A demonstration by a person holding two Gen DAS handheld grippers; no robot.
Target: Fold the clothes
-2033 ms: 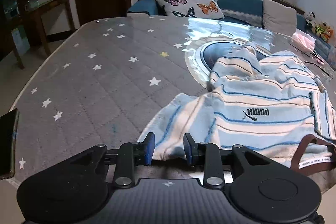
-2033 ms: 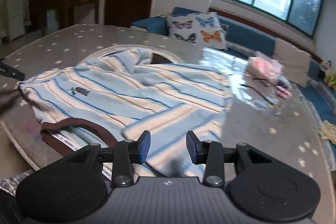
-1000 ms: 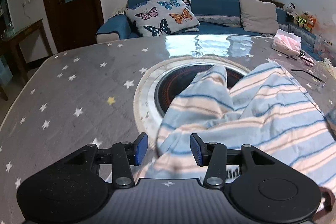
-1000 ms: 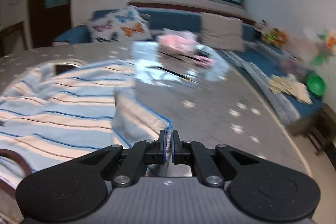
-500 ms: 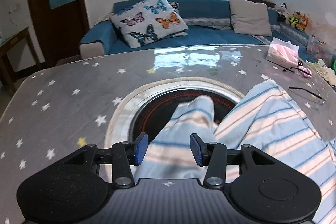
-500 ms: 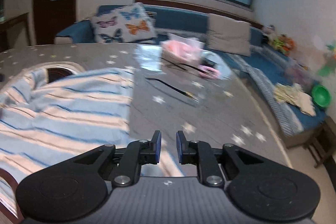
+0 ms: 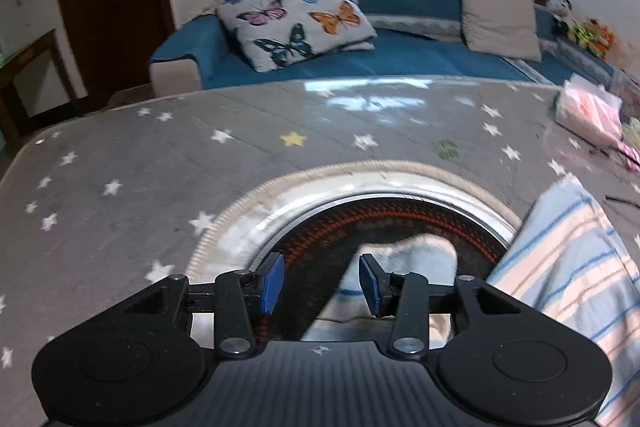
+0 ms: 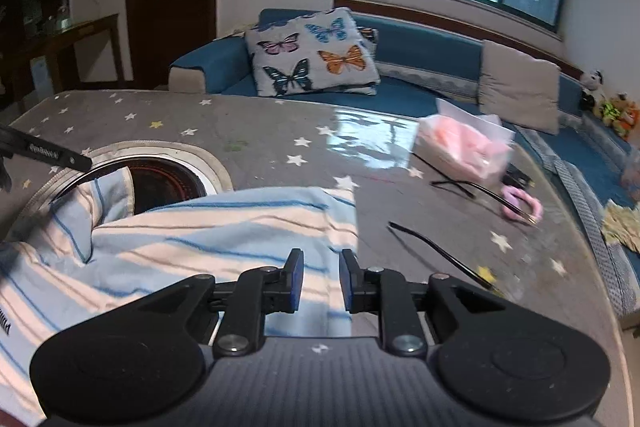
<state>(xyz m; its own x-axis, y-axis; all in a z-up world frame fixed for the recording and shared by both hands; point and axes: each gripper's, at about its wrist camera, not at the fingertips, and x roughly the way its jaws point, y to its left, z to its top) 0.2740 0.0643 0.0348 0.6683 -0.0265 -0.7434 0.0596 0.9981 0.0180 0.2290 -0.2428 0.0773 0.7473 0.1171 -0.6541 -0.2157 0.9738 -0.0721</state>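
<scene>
**A:** Location of the pale blue, cream and dark-striped knit shirt [image 8: 200, 239]?

**B:** Found spread on the grey star-printed quilted table cover [image 7: 120, 227], rumpled, not yet folded. Ran lengthwise from the near table edge towards the round recessed burner with the dark centre [image 7: 360, 227]. Overlapped the burner's near rim.

**A:** State of the left gripper [image 7: 320, 283]?

**B:** Recorded as released, blue pads standing well apart. Pinched nothing. Hung over the burner recess, pointed down and forward.

**A:** Bearing of the shirt from it?

**B:** Lay mostly to the right in the left wrist view. Rounded pale sleeve end [image 7: 416, 251] noted just beside the right-hand pad, reaching partly into the gap, not pressed.

**A:** And the right gripper [image 8: 322, 281]?

**B:** Caught opening, pads a narrow way apart. Gripped nothing; striped cloth seen beneath the gap only. Stood above the shirt's right-hand edge, with the bulk of the cloth off to the left.

**A:** Nearer hand for the sleeve?

**B:** Judged the left. Judged a short shift rightward sufficient to bring the sleeve end between the pads.
</scene>
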